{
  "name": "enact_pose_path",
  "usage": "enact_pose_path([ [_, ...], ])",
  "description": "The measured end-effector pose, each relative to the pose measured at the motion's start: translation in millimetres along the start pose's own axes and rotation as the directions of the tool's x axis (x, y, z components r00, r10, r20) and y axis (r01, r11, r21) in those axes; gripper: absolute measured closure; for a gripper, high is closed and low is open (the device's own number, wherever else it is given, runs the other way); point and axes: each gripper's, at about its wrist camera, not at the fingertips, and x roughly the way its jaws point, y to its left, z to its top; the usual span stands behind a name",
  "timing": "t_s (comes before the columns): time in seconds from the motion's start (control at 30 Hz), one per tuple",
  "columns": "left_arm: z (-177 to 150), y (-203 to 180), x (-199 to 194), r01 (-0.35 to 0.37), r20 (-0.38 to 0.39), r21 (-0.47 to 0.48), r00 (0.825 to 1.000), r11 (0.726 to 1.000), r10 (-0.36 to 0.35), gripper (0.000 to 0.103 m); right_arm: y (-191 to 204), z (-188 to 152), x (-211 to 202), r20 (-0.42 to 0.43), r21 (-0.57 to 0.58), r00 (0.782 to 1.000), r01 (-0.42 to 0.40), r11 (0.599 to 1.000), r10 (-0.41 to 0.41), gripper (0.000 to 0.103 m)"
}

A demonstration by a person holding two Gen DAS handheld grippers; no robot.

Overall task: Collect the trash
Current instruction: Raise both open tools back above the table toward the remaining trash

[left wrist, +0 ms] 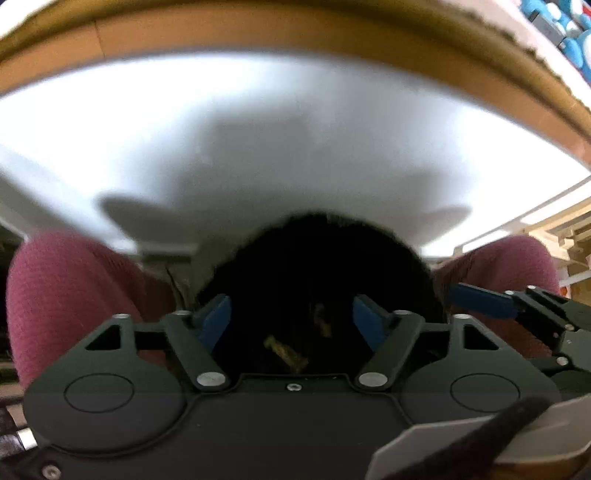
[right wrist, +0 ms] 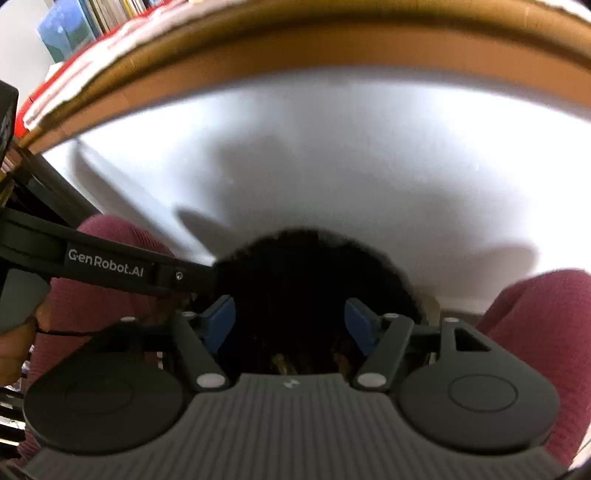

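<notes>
while we look down past the left gripper (left wrist: 291,325), we see its blue pads (left wrist: 214,321) spread wide apart with nothing pinched between them. on the far left is a dark red leg (left wrist: 66,288) of the person. in the middle, just past the pads, sits a big dark round thing (left wrist: 314,266) (maybe a black bag or bin, it is too blurry to tell). deep inside it are some yellow-brown bits (left wrist: 284,354), and we think these are the trash, already dropped in. above it is the white table (left wrist: 258,129), and past that a brown cardboard edge (left wrist: 295,33).

moving right, the right gripper (right wrist: 290,325) hangs over the same dark thing. its blue pads are spread wide too, and they hold nothing. another dark red leg shows on the far right.

we see no trash on the part of the table that shows. so we think the step in hand is the drop into the dark thing. the next move calls for lifting both tools up, looking over the table for more trash, and pinching a piece gently.
</notes>
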Motion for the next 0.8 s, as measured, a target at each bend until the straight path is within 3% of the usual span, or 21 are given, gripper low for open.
enact_pose_path([
  [0.13,11,0,-26,-0.023,0.137,0.030,0.990,0.999,0.018,0.018,-2,15,-18,0.075,-0.031,0.997,-0.012,0.999,0.014,0.014],
  [0.27,22,4,-50,0.026,0.247,0.026,0.969,0.999,-0.031,0.015,-4,32,-39,0.165,-0.055,0.986,-0.018,0.998,0.027,0.012],
  [0.4,30,12,-75,0.122,0.366,0.028,0.922,0.992,-0.123,0.010,-4,53,-58,0.266,-0.076,0.963,-0.016,0.997,0.036,0.005],
  [0.5,36,12,-91,0.138,0.458,0.037,0.878,0.990,-0.140,0.010,-3,69,-67,0.334,-0.098,0.942,0.008,0.995,0.026,0.004],
  [0.63,49,4,-105,0.076,0.545,0.065,0.833,0.995,-0.099,0.007,-2,89,-70,0.400,-0.091,0.916,0.041,0.995,-0.001,0.002],
  [0.8,70,2,-116,0.016,0.612,0.047,0.790,0.999,-0.042,0.006,-9,115,-74,0.465,-0.051,0.885,0.057,0.997,-0.027,0.002],
])
